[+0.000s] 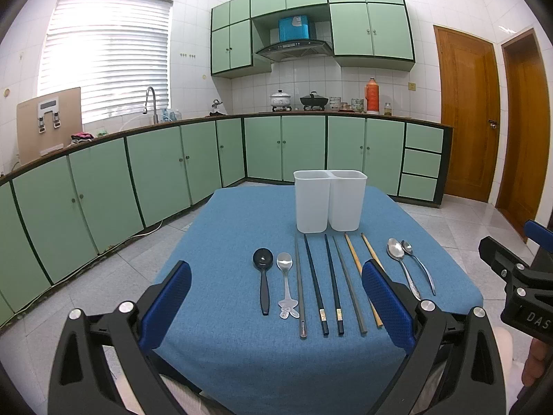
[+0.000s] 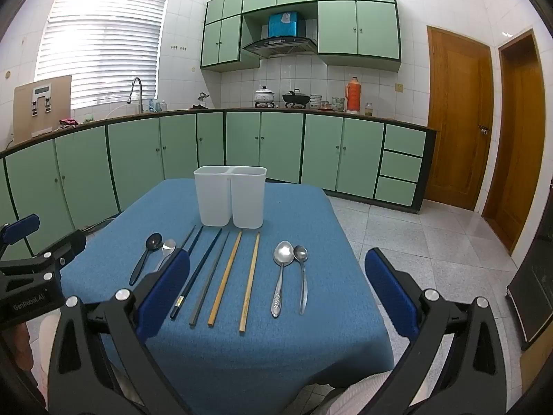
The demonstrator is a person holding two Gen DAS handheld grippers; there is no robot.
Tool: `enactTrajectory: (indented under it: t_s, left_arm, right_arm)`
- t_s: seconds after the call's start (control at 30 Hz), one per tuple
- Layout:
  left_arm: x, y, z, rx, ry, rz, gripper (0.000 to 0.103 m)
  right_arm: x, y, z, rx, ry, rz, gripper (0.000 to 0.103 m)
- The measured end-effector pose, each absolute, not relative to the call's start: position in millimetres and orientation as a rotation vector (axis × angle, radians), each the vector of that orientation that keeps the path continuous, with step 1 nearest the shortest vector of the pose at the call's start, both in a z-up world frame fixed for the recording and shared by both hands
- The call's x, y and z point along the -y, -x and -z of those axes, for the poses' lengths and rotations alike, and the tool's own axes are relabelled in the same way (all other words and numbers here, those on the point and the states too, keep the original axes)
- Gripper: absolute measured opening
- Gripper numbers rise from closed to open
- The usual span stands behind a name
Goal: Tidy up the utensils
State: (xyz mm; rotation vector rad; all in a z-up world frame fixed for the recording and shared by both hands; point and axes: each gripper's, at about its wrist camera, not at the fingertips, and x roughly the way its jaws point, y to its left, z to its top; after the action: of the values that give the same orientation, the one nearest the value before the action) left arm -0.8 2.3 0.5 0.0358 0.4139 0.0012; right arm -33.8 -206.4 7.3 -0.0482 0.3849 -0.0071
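Note:
A white two-compartment holder (image 1: pixel 329 200) (image 2: pixel 230 195) stands empty at the far side of the blue table (image 1: pixel 242 356) (image 2: pixel 262 352). In front of it lies a row of utensils: a black spoon (image 1: pixel 263 276) (image 2: pixel 145 257), a steel spoon (image 1: pixel 286 282), grey, dark blue (image 1: pixel 332 283) (image 2: pixel 197 276) and wooden chopsticks (image 2: pixel 249 283), and two steel spoons (image 1: pixel 402 266) (image 2: pixel 280 276) at the right. My left gripper (image 1: pixel 276 311) is open and empty above the near edge. My right gripper (image 2: pixel 276 297) is open and empty too.
Green kitchen cabinets and a counter with pots and a red thermos (image 1: pixel 372 95) run behind the table. Wooden doors (image 2: pixel 456 117) stand at the right. Tiled floor surrounds the table.

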Motion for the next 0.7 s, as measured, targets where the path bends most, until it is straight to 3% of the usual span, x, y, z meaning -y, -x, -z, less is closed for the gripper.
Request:
enactTrajectory:
  t_s: [0.7]
  left_arm:
    - [-0.8, 0.7, -0.5, -0.412, -0.037, -0.003, 0.097]
  right_arm:
    - [204.7, 32.6, -6.7, -0.385, 0.048, 0.007, 0.098]
